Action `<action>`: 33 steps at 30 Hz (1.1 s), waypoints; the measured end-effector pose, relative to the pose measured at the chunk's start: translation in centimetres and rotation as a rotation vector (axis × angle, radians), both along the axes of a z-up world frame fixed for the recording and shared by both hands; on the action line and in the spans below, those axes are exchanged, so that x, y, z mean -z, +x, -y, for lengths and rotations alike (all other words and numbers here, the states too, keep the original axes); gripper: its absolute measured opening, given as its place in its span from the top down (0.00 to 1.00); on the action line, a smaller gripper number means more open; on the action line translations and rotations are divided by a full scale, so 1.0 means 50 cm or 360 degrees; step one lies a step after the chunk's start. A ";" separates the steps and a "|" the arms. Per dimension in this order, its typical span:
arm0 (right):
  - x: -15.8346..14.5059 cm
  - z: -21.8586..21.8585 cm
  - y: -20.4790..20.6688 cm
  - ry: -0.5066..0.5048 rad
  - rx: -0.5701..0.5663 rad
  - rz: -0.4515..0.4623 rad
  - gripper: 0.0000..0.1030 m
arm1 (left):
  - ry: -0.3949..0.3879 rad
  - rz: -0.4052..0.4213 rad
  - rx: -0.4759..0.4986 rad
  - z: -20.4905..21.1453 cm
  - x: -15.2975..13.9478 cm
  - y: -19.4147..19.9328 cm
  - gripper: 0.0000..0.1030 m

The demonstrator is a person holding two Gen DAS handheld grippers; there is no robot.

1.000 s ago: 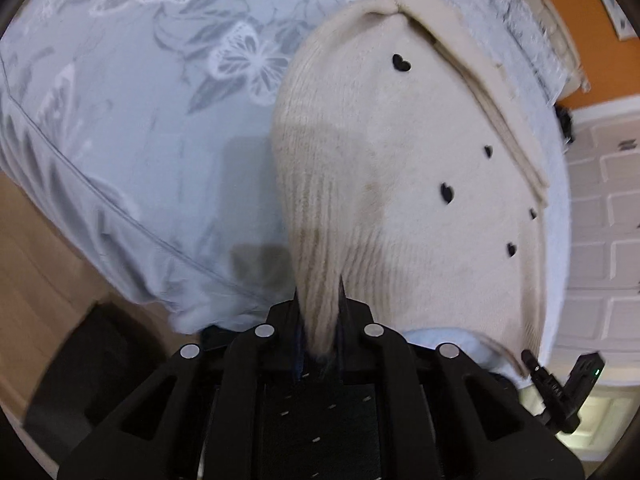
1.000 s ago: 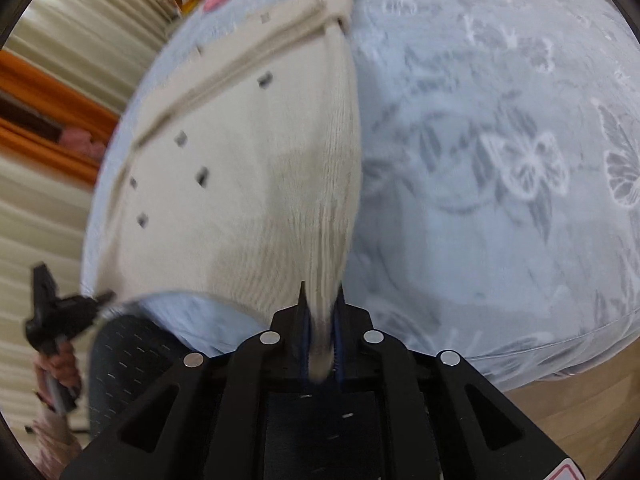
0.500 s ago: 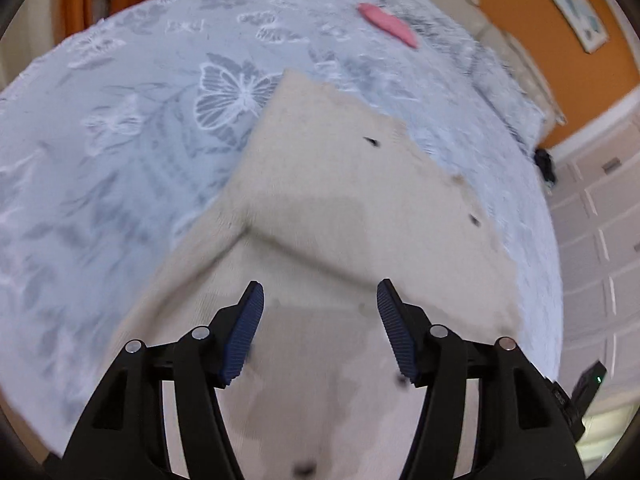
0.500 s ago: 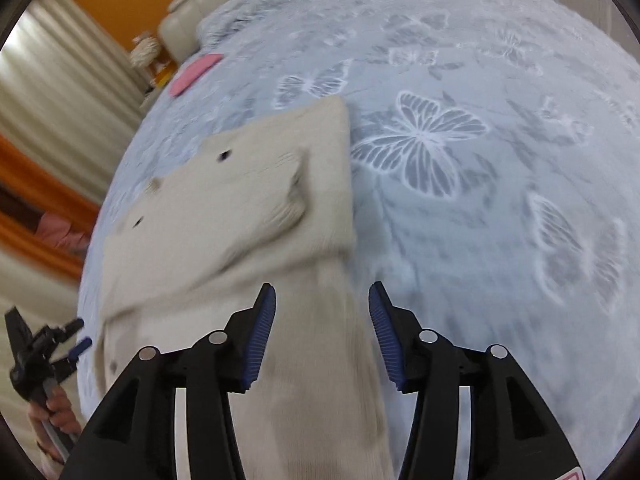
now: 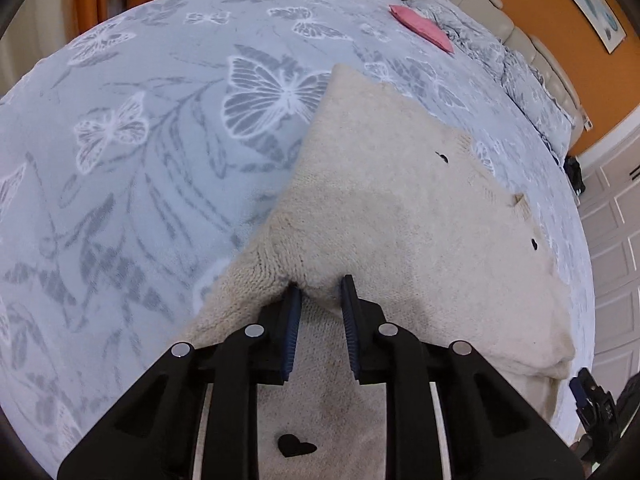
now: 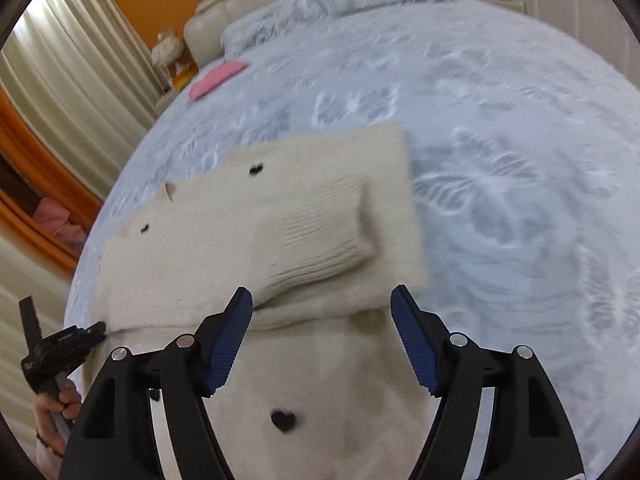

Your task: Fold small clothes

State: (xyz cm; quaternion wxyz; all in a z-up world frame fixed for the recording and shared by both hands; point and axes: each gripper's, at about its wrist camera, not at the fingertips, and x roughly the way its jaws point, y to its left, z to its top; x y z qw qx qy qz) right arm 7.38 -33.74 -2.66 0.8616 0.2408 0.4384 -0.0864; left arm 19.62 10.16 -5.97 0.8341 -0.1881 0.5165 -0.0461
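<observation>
Here, cream knit sweater [image 5: 400,208] – black hearts, half folded, left gripper [image 5: 318,292] pinching its fold, right gripper [image 6: 322,300] wide apart, empty

The fingertips [image 5: 294,292] of the left gripper [image 5: 318,300] were buried under a fold of the cream sweater [image 5: 400,208], so whether they pinched the knit could not be told. The right wrist view was motion-blurred, smearing the butterfly bedspread [image 6: 500,140] and the sweater's far edge. The sweater's near part ran off the bottom of both pictures behind the gripper bodies.
</observation>
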 end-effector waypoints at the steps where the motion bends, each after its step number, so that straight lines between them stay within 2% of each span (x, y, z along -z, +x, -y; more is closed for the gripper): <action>1: 0.017 0.004 0.018 0.0016 0.0015 -0.0020 0.32 | -0.0015 -0.0001 -0.0018 -0.003 0.002 -0.001 0.80; 2: 0.034 0.010 0.032 0.0065 0.0032 -0.0035 0.39 | -0.0021 -0.0002 -0.0025 -0.005 0.001 -0.001 0.80; 3: 0.047 0.015 0.044 0.0134 0.0028 -0.0036 0.54 | -0.0022 -0.0005 -0.0029 -0.003 -0.002 0.000 0.80; 4: 0.051 0.015 0.054 0.0199 0.0011 -0.0046 0.96 | -0.0025 -0.0009 -0.0028 -0.005 -0.005 0.000 0.80; 6: 0.029 0.006 0.066 0.0221 0.0007 -0.0008 0.93 | 0.0000 -0.0009 -0.0030 -0.003 -0.020 -0.007 0.80; 7: -0.002 -0.008 0.066 0.0156 -0.0034 0.0063 0.93 | 0.0035 0.0041 -0.0013 0.007 -0.045 -0.018 0.79; 9: -0.048 -0.031 0.066 0.0085 -0.0101 0.0143 0.93 | 0.0064 0.0156 0.0047 0.031 -0.086 -0.039 0.71; 11: -0.090 -0.057 0.065 0.0121 -0.0186 0.0221 0.93 | 0.0017 0.0324 0.0197 0.087 -0.146 -0.070 0.42; 13: -0.118 -0.081 0.078 0.0126 -0.0259 0.0250 0.93 | 0.0001 0.0463 0.0350 0.156 -0.189 -0.095 0.24; 14: -0.127 -0.090 0.085 0.0136 -0.0289 0.0255 0.93 | 0.0008 0.0515 0.0440 0.197 -0.203 -0.103 0.20; 18: -0.153 -0.112 0.099 0.0203 -0.0399 0.0255 0.93 | 0.0105 0.0602 0.0728 0.363 -0.197 -0.110 0.20; 23: -0.177 -0.111 0.109 0.0193 -0.0464 0.0232 0.93 | 0.0178 0.0645 0.0954 0.491 -0.161 -0.113 0.20; 24: -0.178 -0.111 0.111 0.0174 -0.0482 0.0215 0.93 | 0.0193 0.0656 0.0963 0.503 -0.154 -0.112 0.21; 25: -0.176 -0.112 0.114 0.0165 -0.0494 0.0203 0.93 | 0.0180 0.0651 0.0973 0.516 -0.145 -0.107 0.34; 26: -0.173 -0.113 0.115 0.0161 -0.0512 0.0187 0.92 | 0.0147 0.0629 0.0981 0.522 -0.140 -0.096 0.62; 28: -0.166 -0.110 0.109 0.0162 -0.0530 0.0171 0.87 | 0.0047 0.0519 0.0935 0.511 -0.131 -0.062 0.93; 30: -0.167 -0.097 0.086 0.0139 -0.0476 0.0219 0.87 | -0.0079 0.0507 0.0798 0.462 -0.146 -0.032 0.93; 31: -0.167 -0.091 0.076 0.0118 -0.0455 0.0233 0.80 | -0.0118 0.0539 0.0703 0.420 -0.165 -0.022 0.93; 32: -0.167 -0.087 0.063 0.0080 -0.0425 0.0247 0.68 | -0.0138 0.0564 0.0640 0.387 -0.183 -0.014 0.93; 33: -0.163 -0.088 0.050 -0.0001 -0.0392 0.0254 0.64 | -0.0158 0.0586 0.0582 0.352 -0.203 -0.011 0.93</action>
